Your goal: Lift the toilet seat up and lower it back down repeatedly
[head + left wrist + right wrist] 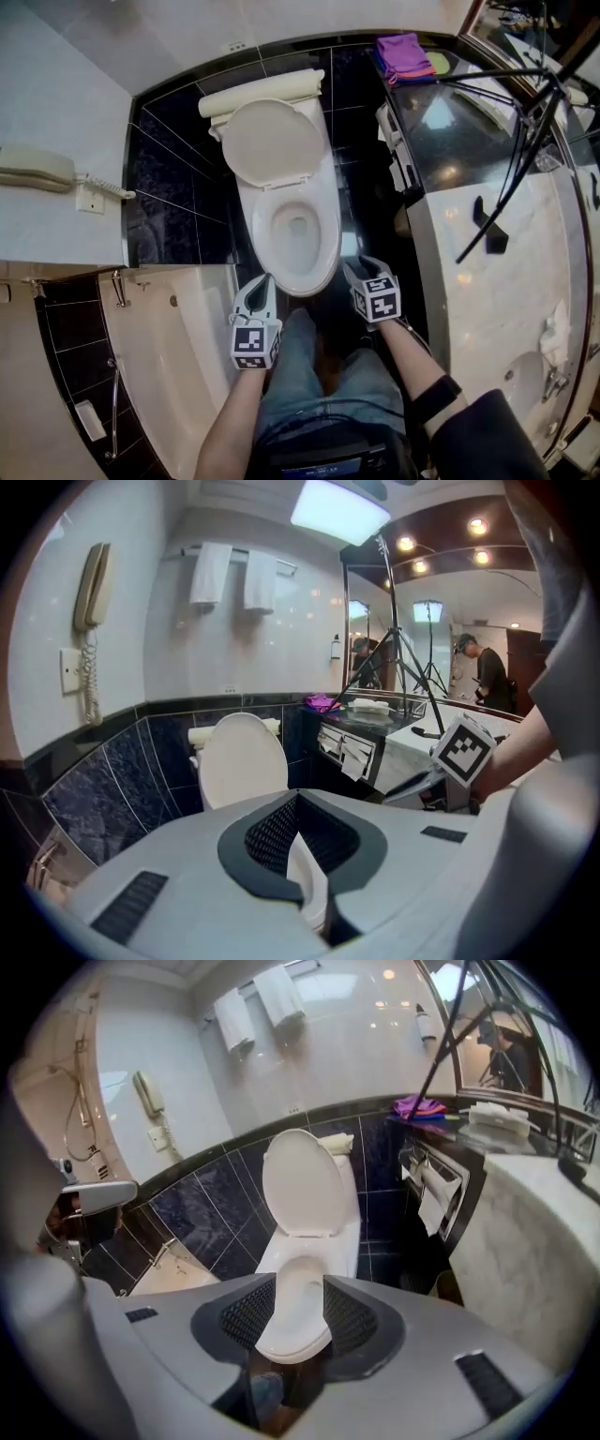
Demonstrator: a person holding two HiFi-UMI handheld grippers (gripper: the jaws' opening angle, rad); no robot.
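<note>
Head view: toilet seat (326,246) lies down, lid (272,142) upright; left gripper (263,278) and right gripper (361,264) flank its front edge, bathtub rim (202,281) at left, marble counter (487,272) at right.
Left gripper view: tips pressed together, empty.
Right gripper view: jaws spread, gripping nothing.

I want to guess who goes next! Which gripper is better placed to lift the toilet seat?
Right, probably. The right gripper has open jaws aimed at the front of the toilet seat, which lies down. The left gripper has its jaws together, so it would have to open first.
</note>
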